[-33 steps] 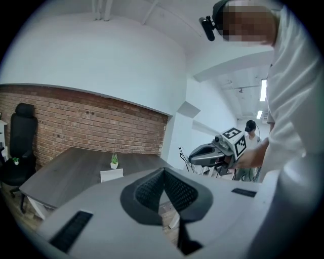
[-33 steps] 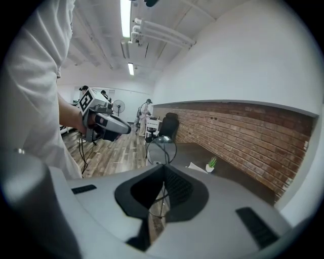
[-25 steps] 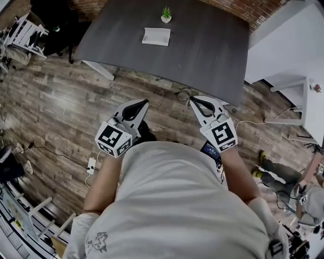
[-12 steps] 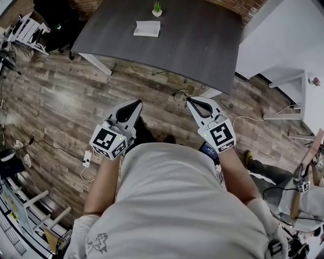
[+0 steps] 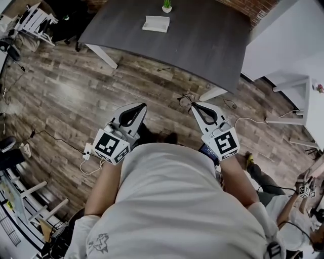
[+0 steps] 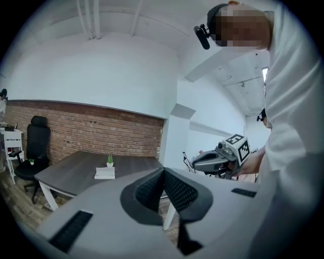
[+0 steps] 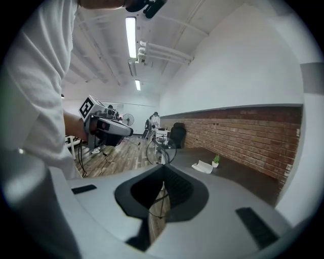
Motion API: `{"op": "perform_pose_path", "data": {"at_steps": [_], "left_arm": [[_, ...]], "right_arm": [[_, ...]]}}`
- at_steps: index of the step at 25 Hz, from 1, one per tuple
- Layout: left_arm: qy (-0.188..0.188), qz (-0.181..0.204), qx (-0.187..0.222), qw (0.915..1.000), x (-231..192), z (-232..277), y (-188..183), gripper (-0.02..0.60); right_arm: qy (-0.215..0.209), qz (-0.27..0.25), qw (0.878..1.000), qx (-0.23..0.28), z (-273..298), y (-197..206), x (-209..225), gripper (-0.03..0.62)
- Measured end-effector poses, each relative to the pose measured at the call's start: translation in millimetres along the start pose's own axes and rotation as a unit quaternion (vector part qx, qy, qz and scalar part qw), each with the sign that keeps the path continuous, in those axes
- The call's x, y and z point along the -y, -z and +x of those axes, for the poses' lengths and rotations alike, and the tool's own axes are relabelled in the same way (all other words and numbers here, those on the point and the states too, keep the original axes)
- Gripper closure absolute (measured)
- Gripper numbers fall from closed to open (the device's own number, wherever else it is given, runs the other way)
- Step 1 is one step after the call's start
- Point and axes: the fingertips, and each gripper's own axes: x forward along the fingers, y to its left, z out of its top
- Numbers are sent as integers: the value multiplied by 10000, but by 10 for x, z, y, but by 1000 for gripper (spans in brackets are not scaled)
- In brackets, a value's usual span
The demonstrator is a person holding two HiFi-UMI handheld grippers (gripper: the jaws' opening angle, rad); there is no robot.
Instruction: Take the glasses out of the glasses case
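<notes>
The white glasses case (image 5: 156, 24) lies shut on the dark grey table (image 5: 202, 35), beside a small potted plant (image 5: 166, 5). It is far ahead of both grippers. My left gripper (image 5: 143, 105) and right gripper (image 5: 194, 105) hang side by side over the wooden floor, short of the table's near edge, both shut and empty. In the left gripper view the jaws (image 6: 163, 169) meet at the tip, with the case (image 6: 105, 173) beyond at the left. In the right gripper view the jaws (image 7: 163, 166) are closed too, and the case (image 7: 202, 166) sits to their right.
Cables (image 5: 187, 98) lie on the floor by the table leg, and a power strip (image 5: 88, 152) lies at the left. A white rack (image 5: 33, 20) and a black office chair (image 6: 35, 146) stand at the left. A white desk (image 5: 304, 101) and another person (image 5: 298, 202) are at the right.
Both grippers have shifted together across the floor, staying shut. The table and case now sit a little higher in the head view.
</notes>
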Motion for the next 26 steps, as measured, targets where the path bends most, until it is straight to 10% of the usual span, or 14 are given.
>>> {"op": "perform_pose_path", "data": {"at_steps": [26], "left_arm": [[-58, -104, 182, 9998, 204, -124, 45, 571]], "right_arm": [[-133, -66, 9998, 132, -191, -107, -183, 580]]}}
